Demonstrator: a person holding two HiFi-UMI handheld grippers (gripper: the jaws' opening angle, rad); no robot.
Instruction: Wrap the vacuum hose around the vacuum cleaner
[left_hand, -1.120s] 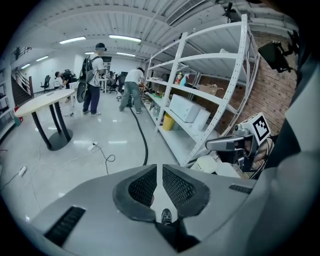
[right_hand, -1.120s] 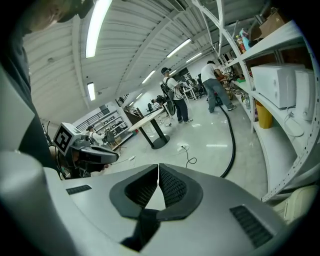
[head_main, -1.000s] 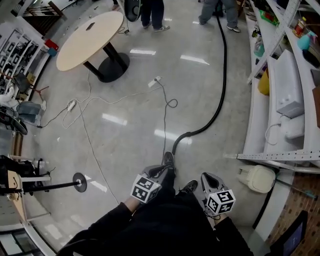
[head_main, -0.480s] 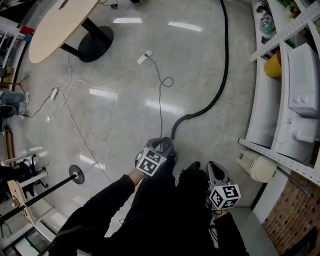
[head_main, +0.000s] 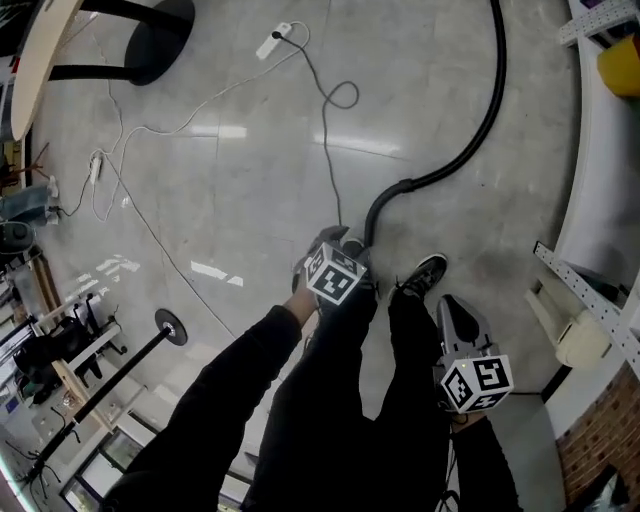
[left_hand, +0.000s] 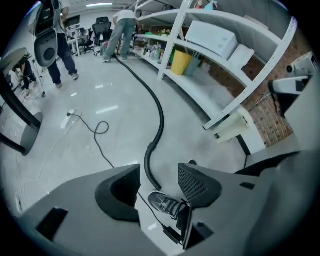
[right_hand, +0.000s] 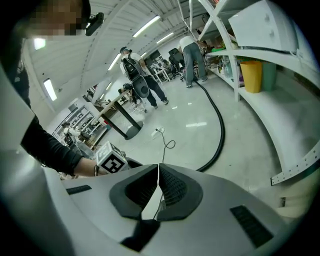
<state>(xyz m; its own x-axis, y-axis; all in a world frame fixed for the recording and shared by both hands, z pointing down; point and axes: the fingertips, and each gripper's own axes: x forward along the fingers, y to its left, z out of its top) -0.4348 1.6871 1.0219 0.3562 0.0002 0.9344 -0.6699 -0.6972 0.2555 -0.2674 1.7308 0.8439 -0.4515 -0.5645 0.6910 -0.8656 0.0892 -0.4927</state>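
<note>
Head view: vacuum hose (head_main: 470, 150) has its near end just ahead of the left gripper (head_main: 342, 250) and runs away up-right.
Left gripper: nearer; jaws half apart, just been opening, nothing between them.
Right gripper (head_main: 450, 310): jaws together, empty.

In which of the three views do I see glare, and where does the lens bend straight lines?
Head view: pale glare patches lie on the polished floor. Left gripper view: the wide lens curves the shelf beam, and the corners go dark. Right gripper view: the same curving on the shelves; ceiling lamps burn white.
</note>
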